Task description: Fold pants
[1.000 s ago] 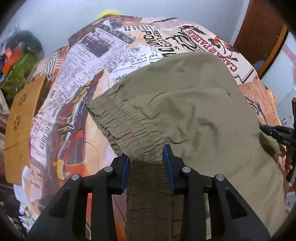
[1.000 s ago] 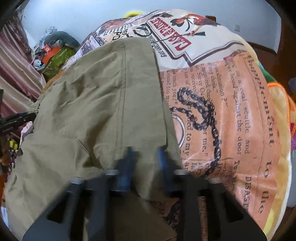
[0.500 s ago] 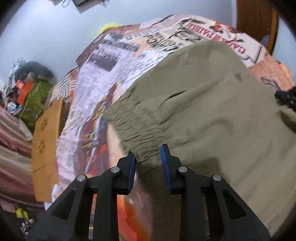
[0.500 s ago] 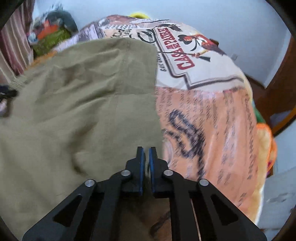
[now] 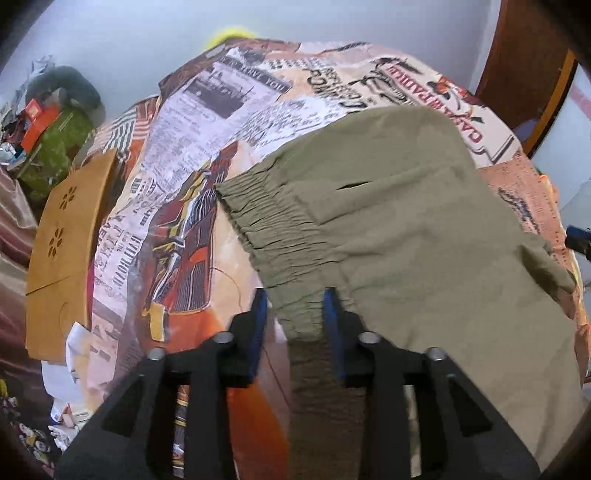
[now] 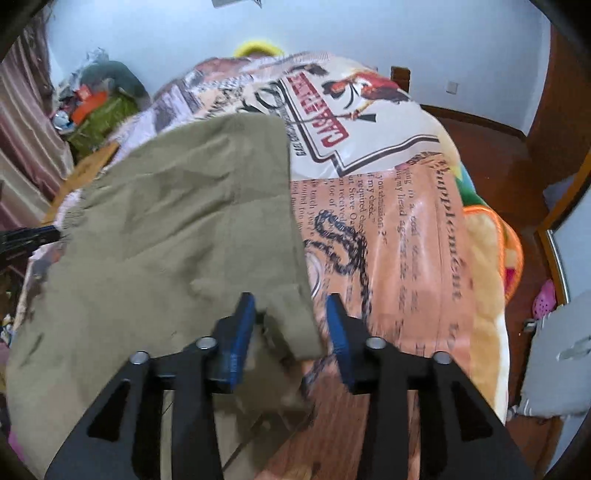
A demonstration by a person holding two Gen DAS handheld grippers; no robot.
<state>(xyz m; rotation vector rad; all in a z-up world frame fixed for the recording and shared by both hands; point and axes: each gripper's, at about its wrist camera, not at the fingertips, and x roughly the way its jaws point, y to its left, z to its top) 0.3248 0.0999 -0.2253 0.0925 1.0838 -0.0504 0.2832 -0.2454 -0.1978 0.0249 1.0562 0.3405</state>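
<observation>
Lying spread over a bed (image 5: 192, 229) covered with a newspaper-print blanket (image 6: 402, 229), the olive pants (image 5: 406, 236) are seen in both wrist views. Nearest the camera, the left hand-held gripper (image 5: 295, 310) is held with its blue pads spread apart; the elastic waistband (image 5: 273, 218) passes between them, and no pinch on the cloth is seen. The right hand-held gripper (image 6: 291, 314) is likewise released, its pads parted on either side of a loose corner of the pants at the fabric's right edge, where bare blanket begins. Motion blur is noted around both sets of fingers.

Farther out, the pants are shown lying flat and somewhat wrinkled, reaching toward the far end of the bed, with a small slit near the waistband. To the left of the bed, a tan cardboard panel (image 5: 62, 240) with cut-out marks is seen, and beyond it a heap of clutter (image 5: 55, 122) in green and orange. On the right side, a wooden floor (image 6: 487, 155), a grey cushion (image 6: 554, 354) and a pink shoe (image 6: 545, 302) are visible. At the far end, a yellow object (image 6: 258, 48) is partly hidden by the bed, against a pale blue wall (image 6: 332, 33).
</observation>
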